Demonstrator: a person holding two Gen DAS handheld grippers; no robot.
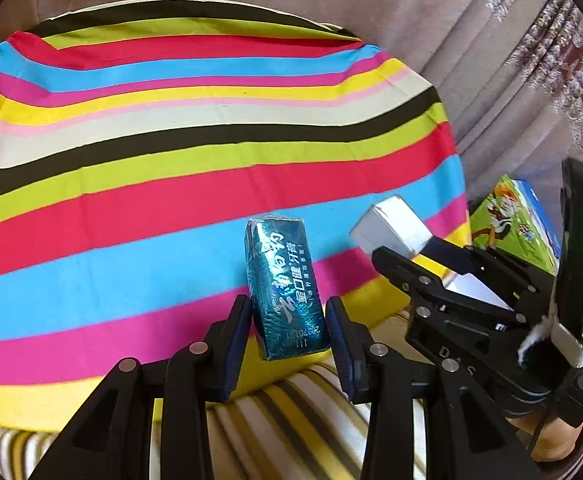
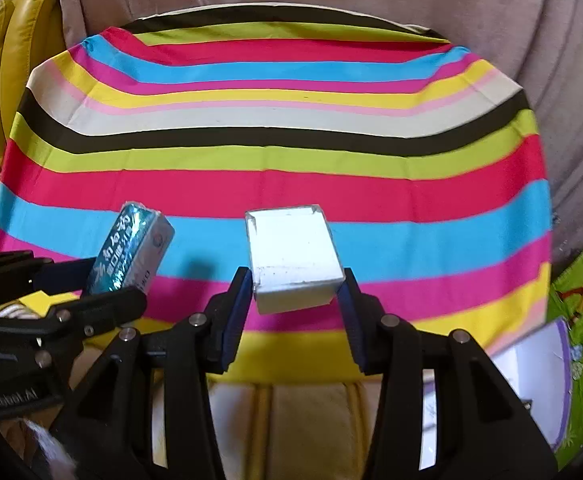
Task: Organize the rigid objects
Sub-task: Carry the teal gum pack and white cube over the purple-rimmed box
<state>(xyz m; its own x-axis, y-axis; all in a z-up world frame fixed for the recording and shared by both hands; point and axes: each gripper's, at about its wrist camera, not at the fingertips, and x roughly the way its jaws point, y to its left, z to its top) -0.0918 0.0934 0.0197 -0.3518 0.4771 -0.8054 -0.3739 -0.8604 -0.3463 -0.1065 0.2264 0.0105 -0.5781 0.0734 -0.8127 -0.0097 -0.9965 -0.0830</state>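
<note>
Both grippers carry a box above the near edge of the striped cloth, neither set down yet.

Left gripper: clenched on the teal toothpaste box. Pads press its lower half, long axis running away from the camera, far end free and pointing toward the cloth's blue band. In the right wrist view the same box sits tilted off the cloth's near-left corner.

Right gripper: clenched on the white box, pads on its two short sides close to the near end, so most of the box sticks out ahead of the fingers. From the left wrist view the white box hangs over the cloth's near-right edge.

Past both, the cloth looks bare all the way to its far edge. A green cartoon-print carton stands off the right edge, not on the cloth.

Step, as I read it: carrying both boxes in over the cloth to place them. To do it well:
- keep both grips firm until each box bottoms out; the white box is held near one end, so it could pivot between the pads
- lower the far end first, then flatten
- keep the two boxes apart on the way in, since the grippers are near each other
- lining long sides up with the stripes would keep it tidy

Exact target spot: cannot tell.
</note>
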